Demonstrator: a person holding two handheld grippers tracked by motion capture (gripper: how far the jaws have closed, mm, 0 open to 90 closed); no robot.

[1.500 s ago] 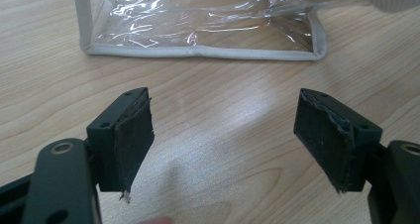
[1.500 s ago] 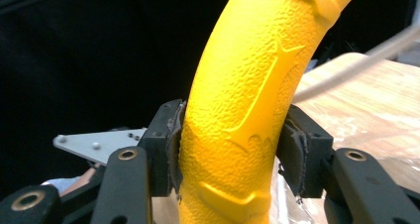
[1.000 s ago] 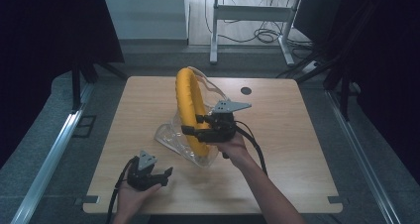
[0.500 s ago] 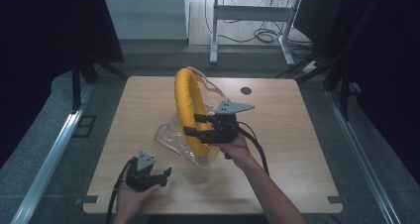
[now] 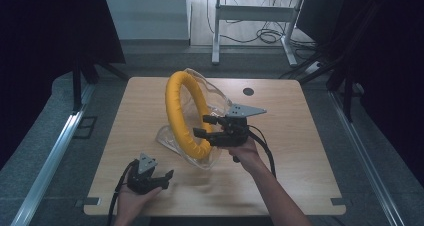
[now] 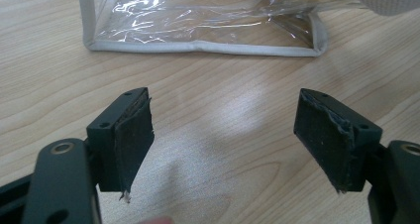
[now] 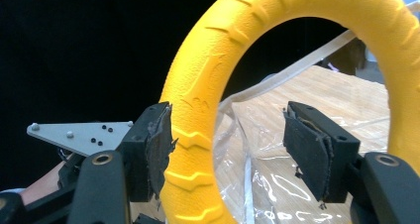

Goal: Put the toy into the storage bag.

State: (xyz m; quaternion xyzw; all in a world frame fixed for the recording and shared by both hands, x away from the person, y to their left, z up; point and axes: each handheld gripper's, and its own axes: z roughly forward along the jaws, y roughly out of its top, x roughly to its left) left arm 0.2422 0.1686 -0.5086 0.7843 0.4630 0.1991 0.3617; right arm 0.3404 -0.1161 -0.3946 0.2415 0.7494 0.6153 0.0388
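yellow ring (image 5: 184,117) – base veiled, clear bag (image 5: 172,141)

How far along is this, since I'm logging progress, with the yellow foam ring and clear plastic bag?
Done: the yellow foam ring stands upright, its lower part inside the clear plastic bag. In hand: the jaws of the right gripper have just been opening, the ring's rim between them. The left gripper rests open, apart from the bag. Left, probably: getting the whole ring inside.
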